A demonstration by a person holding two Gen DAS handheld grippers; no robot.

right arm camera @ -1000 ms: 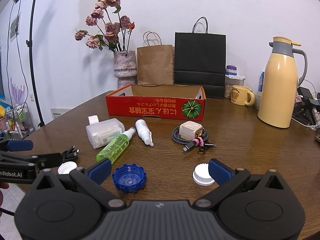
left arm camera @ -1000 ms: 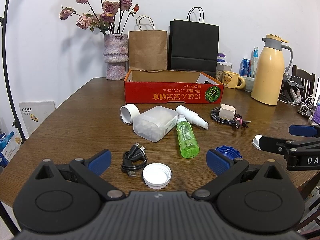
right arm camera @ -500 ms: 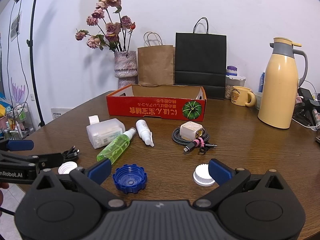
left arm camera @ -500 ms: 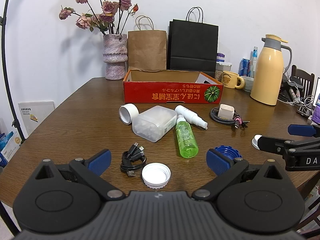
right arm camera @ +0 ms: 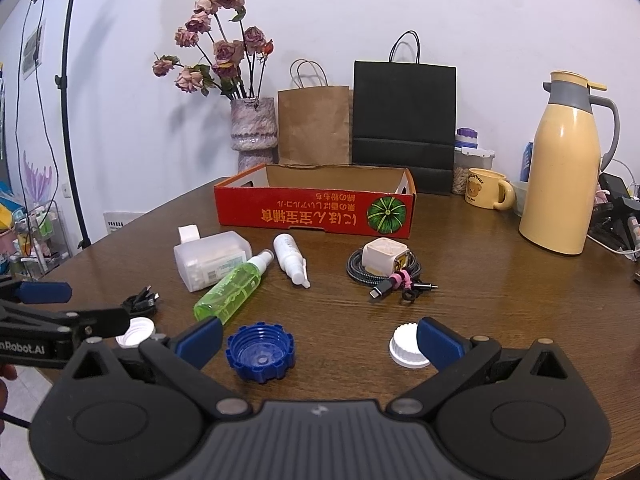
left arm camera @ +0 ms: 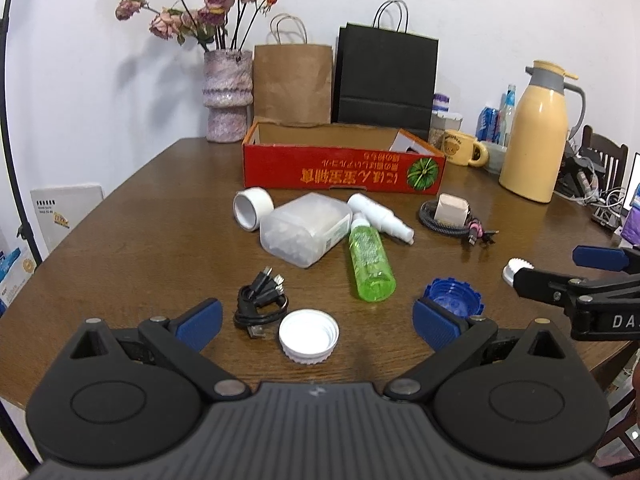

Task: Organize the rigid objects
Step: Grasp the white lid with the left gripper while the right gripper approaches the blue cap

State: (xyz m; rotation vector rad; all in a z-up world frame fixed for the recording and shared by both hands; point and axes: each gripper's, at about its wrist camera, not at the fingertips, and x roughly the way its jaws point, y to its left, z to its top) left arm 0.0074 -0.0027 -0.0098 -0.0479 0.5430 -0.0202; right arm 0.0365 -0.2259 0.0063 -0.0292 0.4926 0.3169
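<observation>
My left gripper (left arm camera: 316,322) is open and empty just above a white cap (left arm camera: 308,335) near the table's front edge. A coiled black cable (left arm camera: 261,300) lies left of the cap. My right gripper (right arm camera: 320,340) is open and empty, with a blue cap (right arm camera: 261,357) and a white ribbed cap (right arm camera: 408,346) between its fingers. Further back lie a green spray bottle (left arm camera: 370,262), a white spray bottle (left arm camera: 378,216), a clear plastic box (left arm camera: 306,228) and a white tape roll (left arm camera: 252,208). A red cardboard box (left arm camera: 342,166) stands open behind them.
A white charger on a coiled cable (right arm camera: 386,266) lies right of the bottles. A yellow thermos (right arm camera: 566,164), a bear mug (right arm camera: 486,190), two paper bags (right arm camera: 402,110) and a flower vase (right arm camera: 254,132) stand at the back. The table edge is close below both grippers.
</observation>
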